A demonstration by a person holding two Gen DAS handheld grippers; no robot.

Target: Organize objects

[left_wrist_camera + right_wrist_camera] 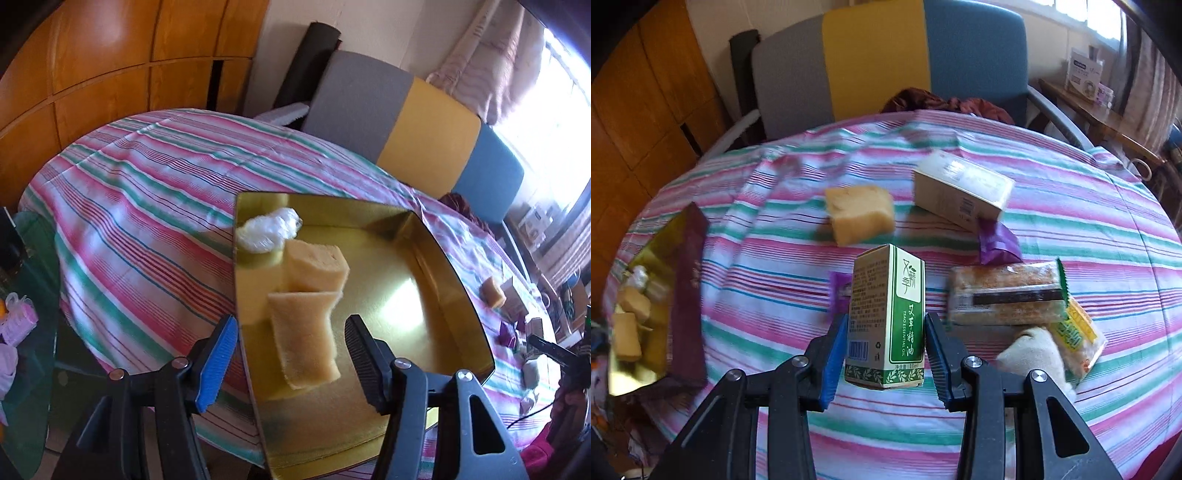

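A gold tray (436,258) lies on the striped tablecloth and holds a yellow sponge (306,336), its reflection and a crumpled clear wrap (269,230). My left gripper (290,332) is open, its jaws either side of the sponge, not touching it. My right gripper (886,336) is shut on a green and white essential-oil box (886,317), held upright above the cloth. The tray also shows at the far left in the right wrist view (653,258).
On the cloth lie a sponge block (860,214), a cream box (964,192), purple wrappers (997,243), a packed snack bar (1004,295), a yellow snack packet (1078,336) and a beige lump (1034,350). A chair (879,59) stands behind the table.
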